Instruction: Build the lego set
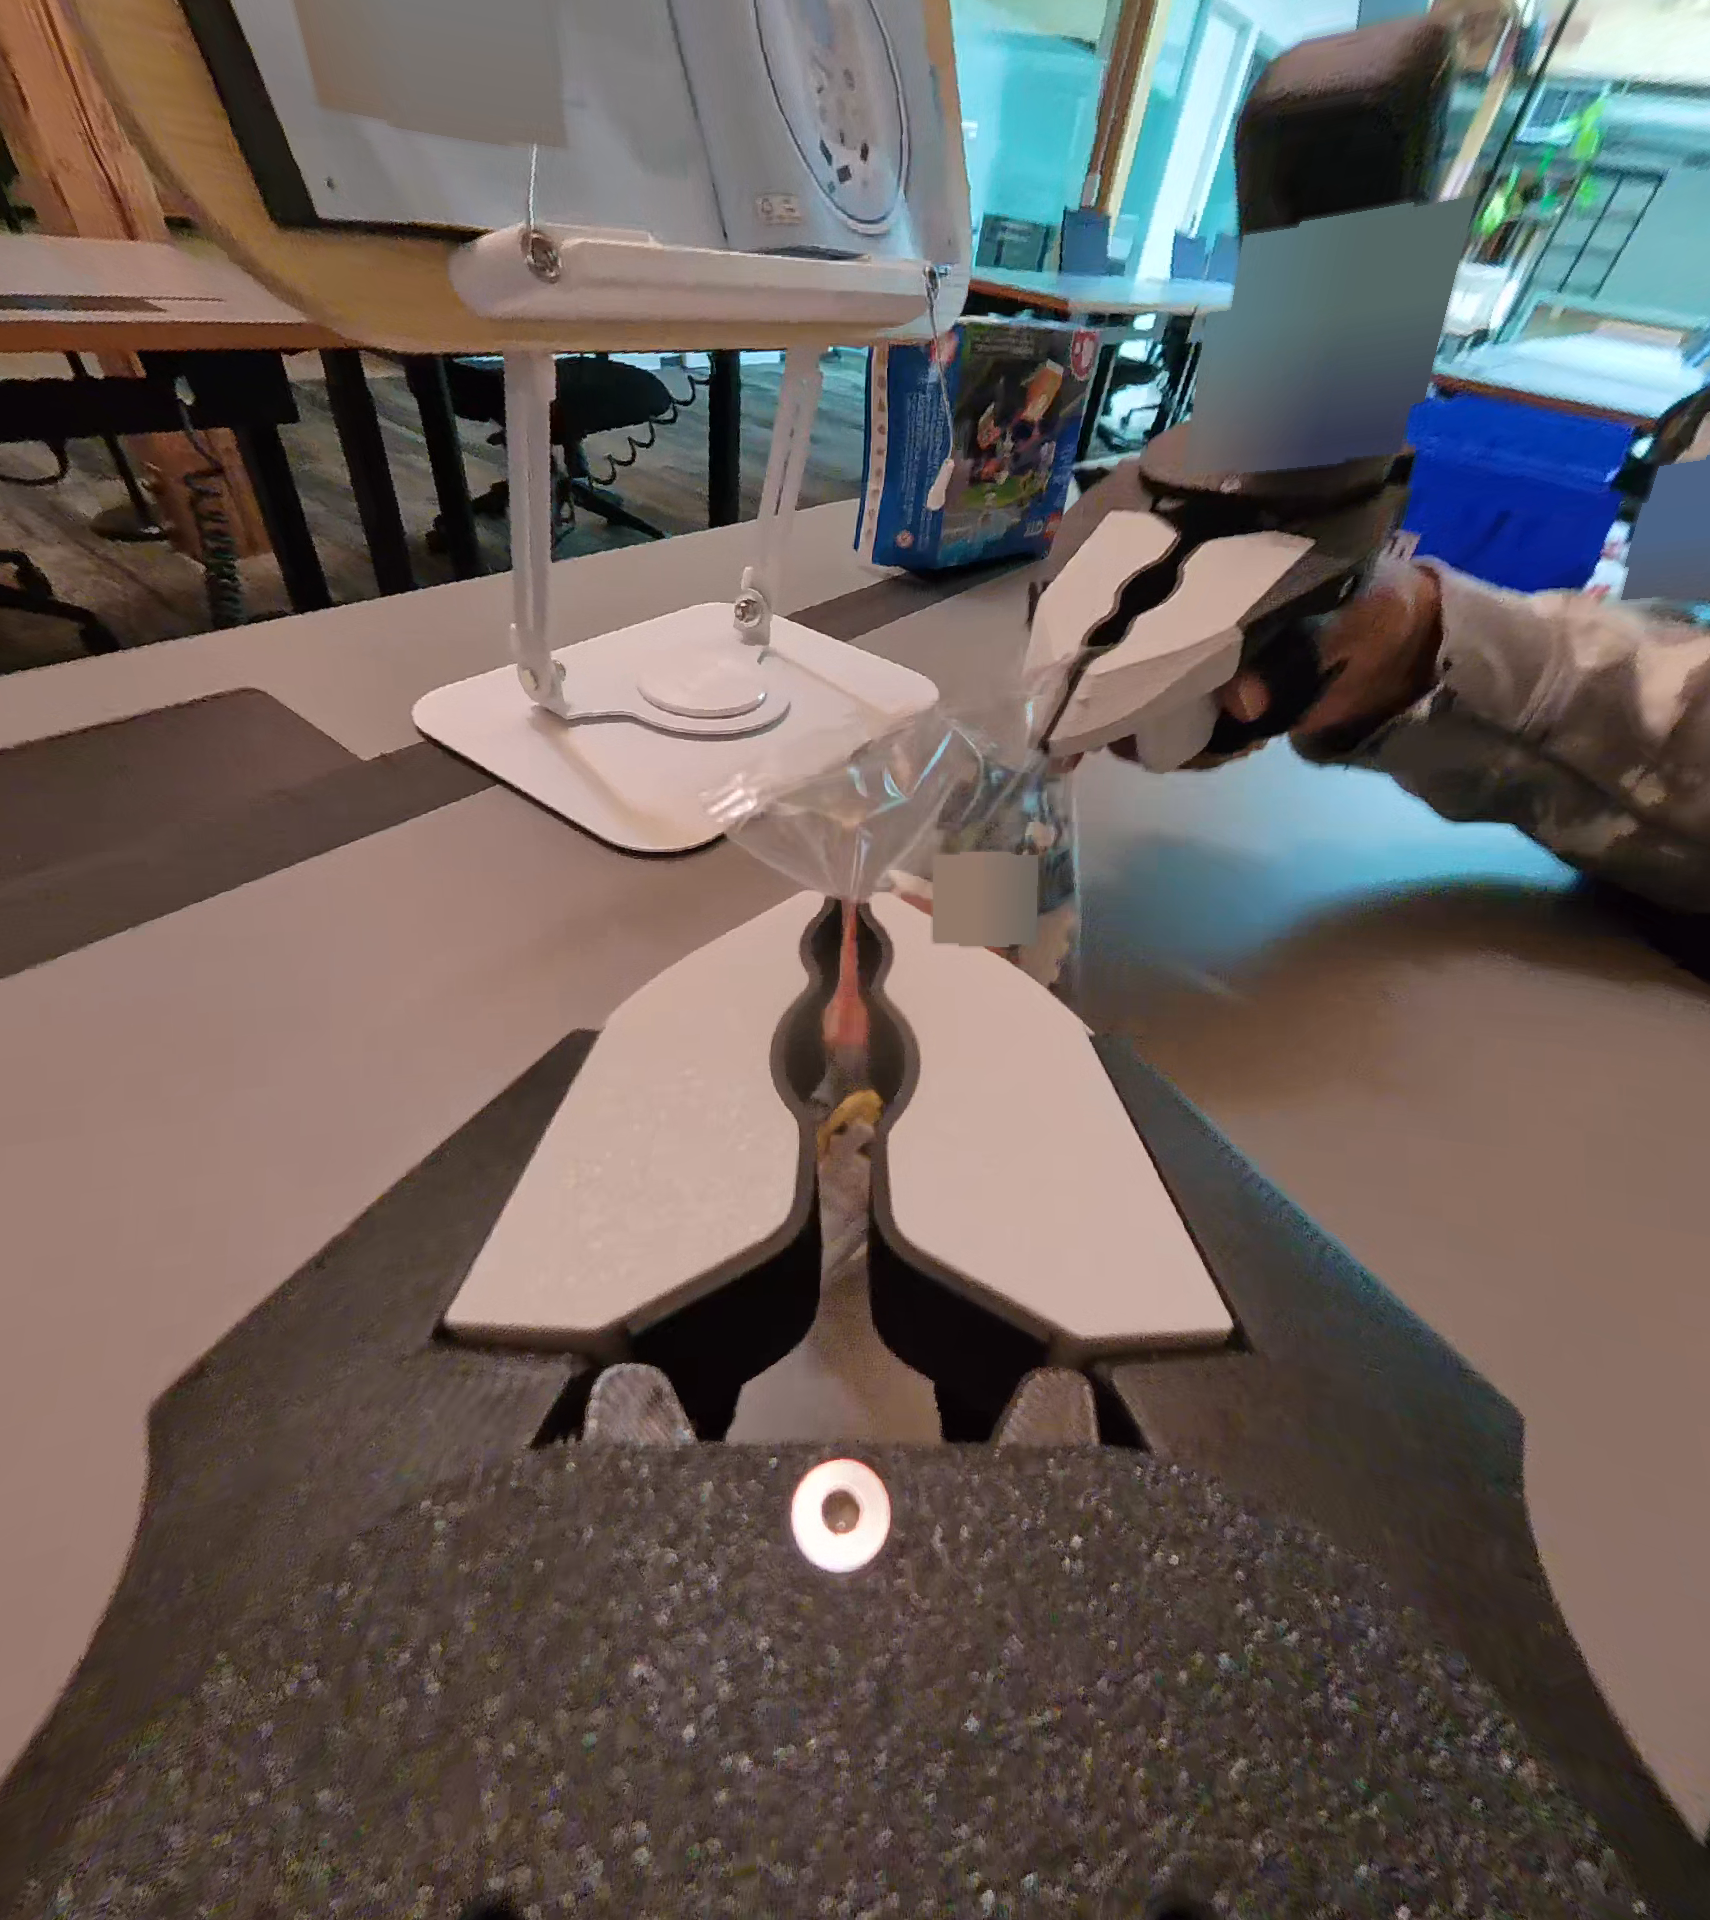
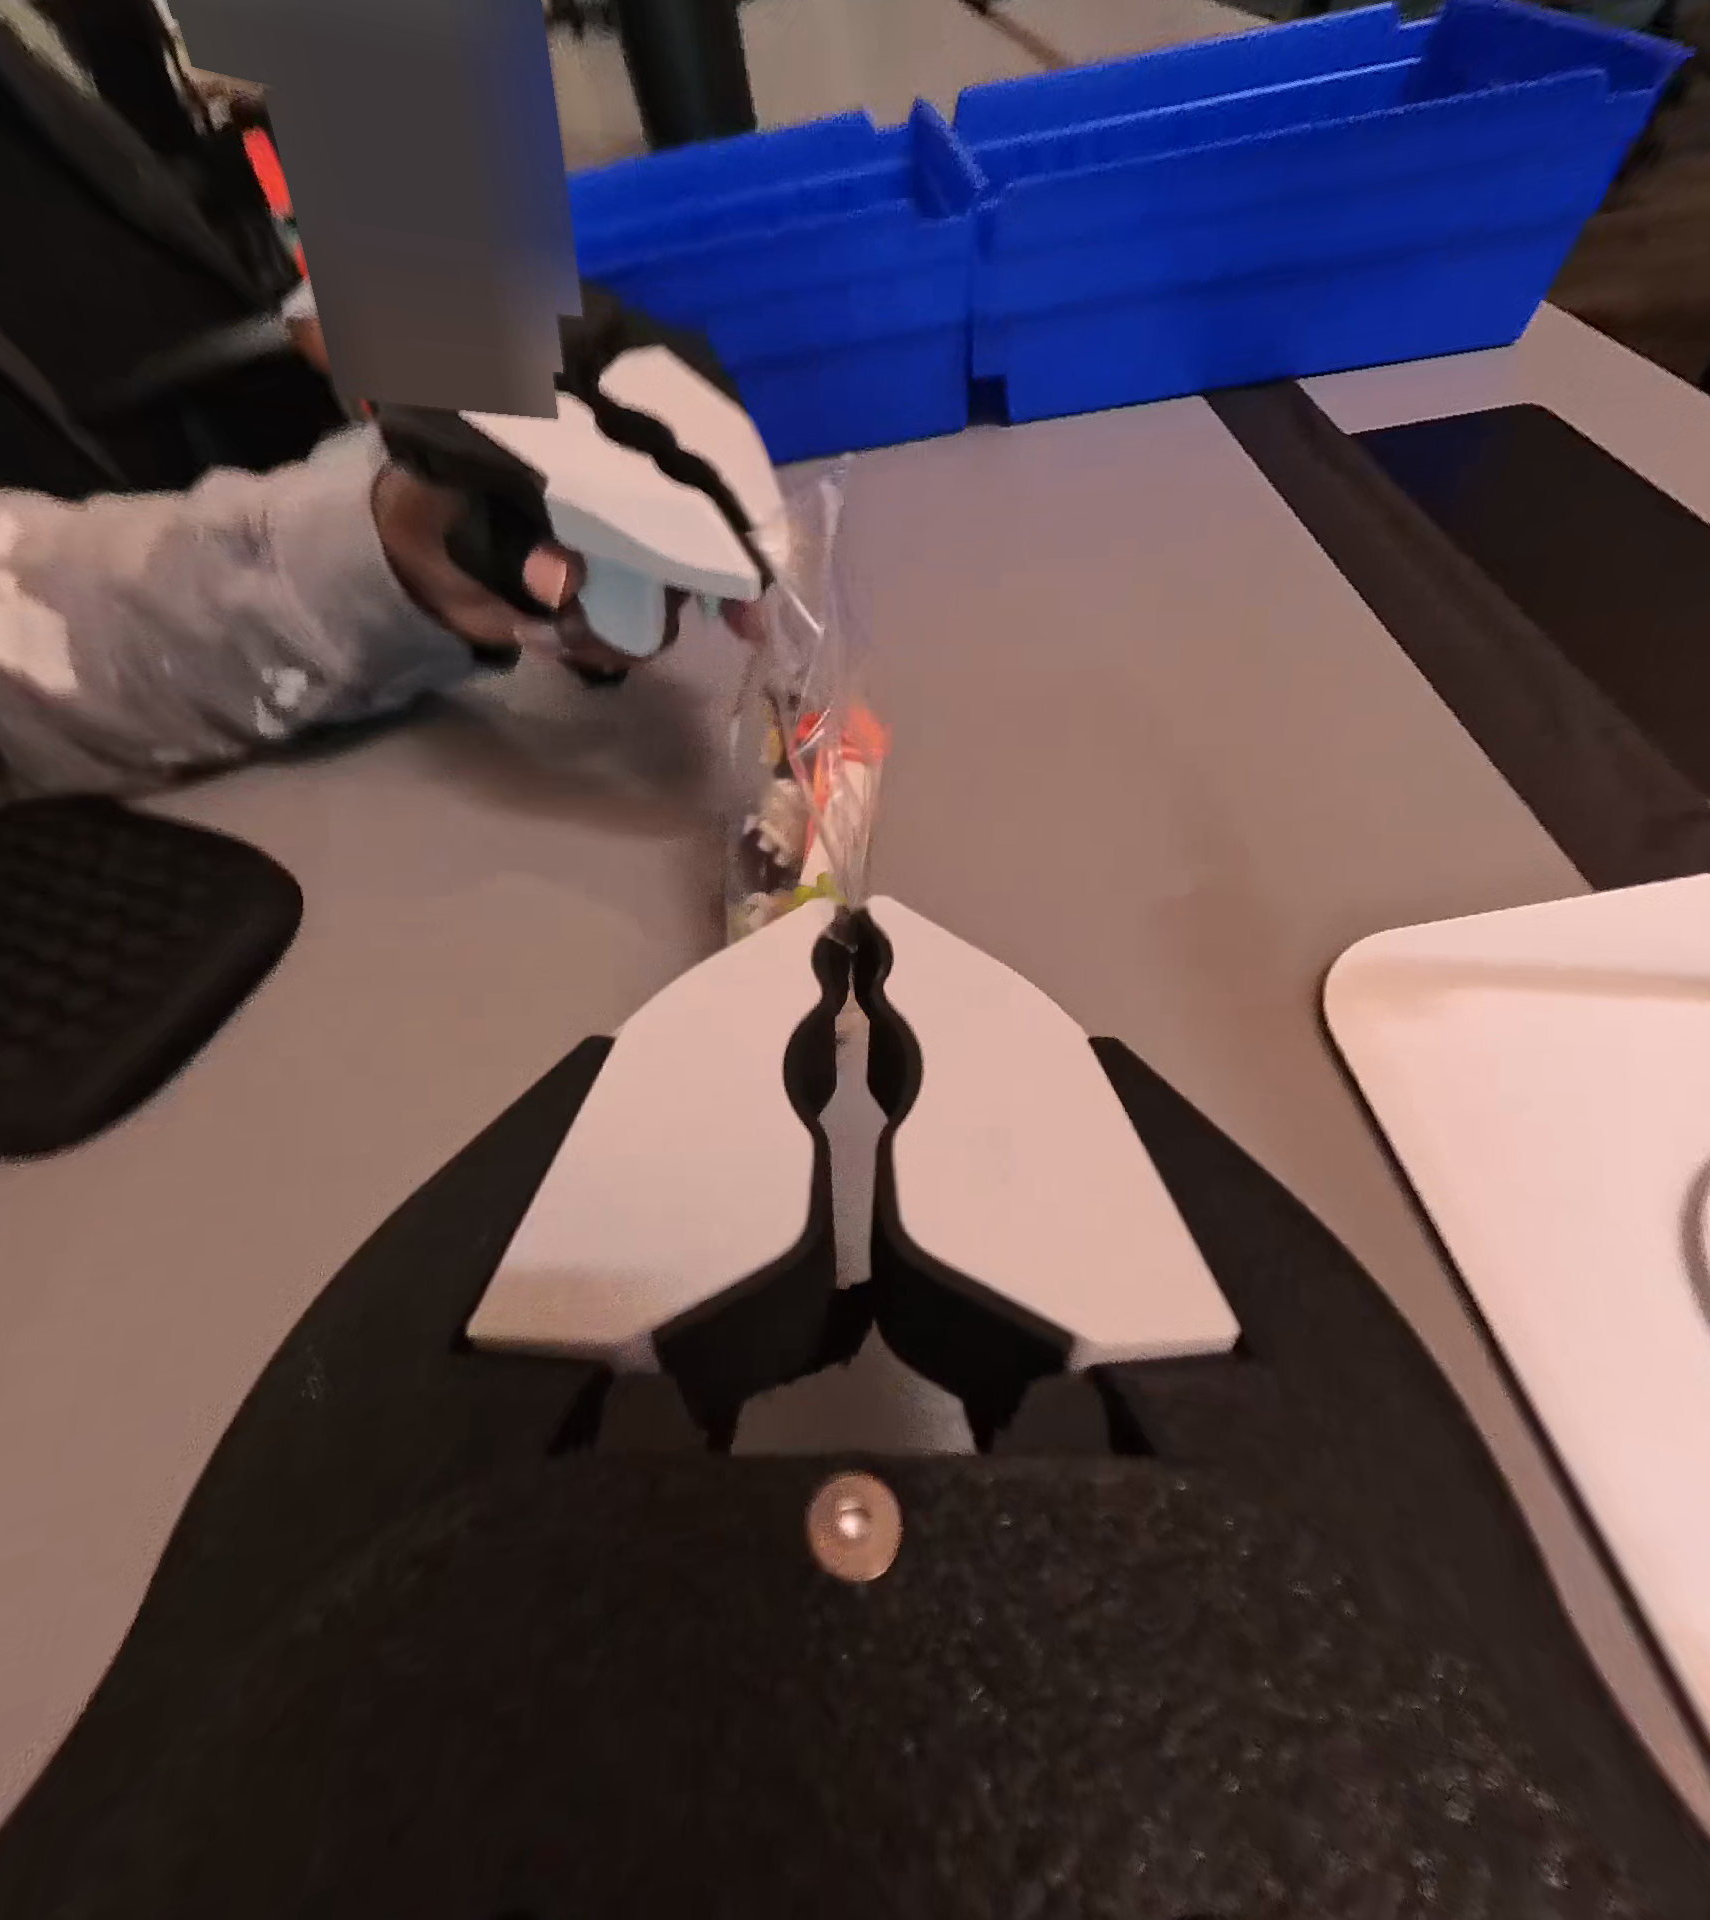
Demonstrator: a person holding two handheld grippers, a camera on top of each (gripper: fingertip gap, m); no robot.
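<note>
A clear plastic bag of small lego pieces [image 1: 892, 800] hangs between my two grippers above the grey table [image 1: 259, 1039]. My left gripper [image 1: 846, 909] is shut on one edge of the bag, with film and coloured pieces bunched between its fingers. My right gripper [image 2: 853, 914] is shut on the other edge of the bag [image 2: 815, 769]. The right gripper also shows in the left wrist view [image 1: 1053, 743], pinching the bag's top corner. The left gripper also shows in the right wrist view [image 2: 763, 571], shut on the bag's far edge.
A white stand [image 1: 674, 717] holds an instruction booklet [image 1: 622, 114] at the back of the table; its base also shows in the right wrist view [image 2: 1557, 1143]. A blue lego box [image 1: 965, 457] stands behind it. Blue bins [image 2: 1090, 239] sit at the table's far edge. A black pad [image 2: 51, 956] lies at the left. Tip to tip, the grippers are about 11 centimeters apart.
</note>
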